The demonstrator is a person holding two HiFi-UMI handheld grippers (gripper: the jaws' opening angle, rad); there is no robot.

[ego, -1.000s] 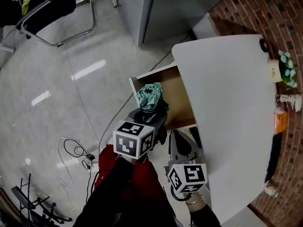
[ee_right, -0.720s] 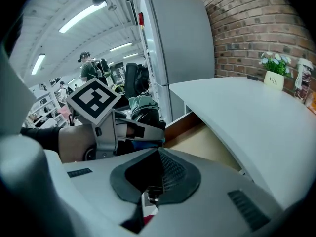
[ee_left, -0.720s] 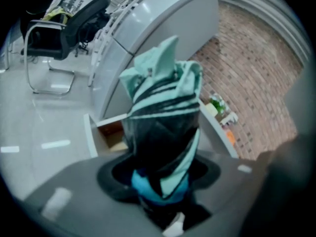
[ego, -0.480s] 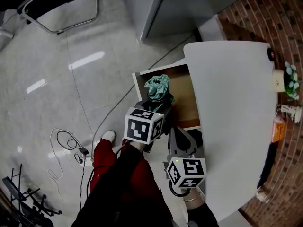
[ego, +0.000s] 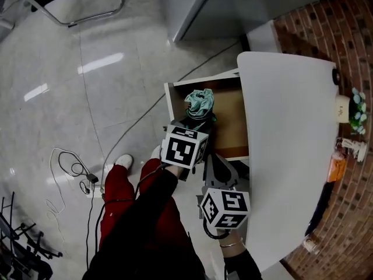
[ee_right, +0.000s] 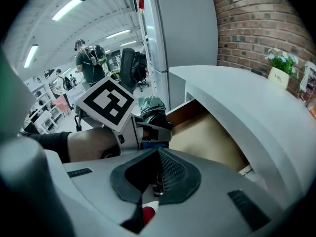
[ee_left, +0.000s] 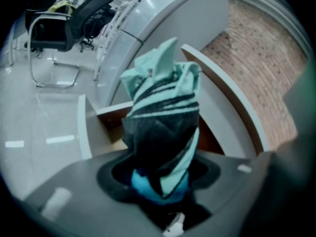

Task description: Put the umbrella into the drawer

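Right gripper [ego: 218, 163]: grey ribbed jaws closed together, nothing between. Left gripper [ego: 195, 132]: jaws clamped on folded umbrella [ego: 200, 102], crumpled teal fabric, dark stripes, blue base, above front part of open drawer [ego: 170, 98]. Drawer: white walls, smooth wood bottom. Rounded white desk [ego: 285, 127] beyond.

Room was bright and evenly lit from the long white ceiling strip lights [ee_right: 79, 4]. Their glare streaked the glossy pale grey floor tiles [ego: 100, 63]. Shadows were weak. Both gripper views were fisheye: bent lines, black corners. The folded teal-and-black fabric umbrella [ee_left: 163, 127] looked soft, with close-range blur.
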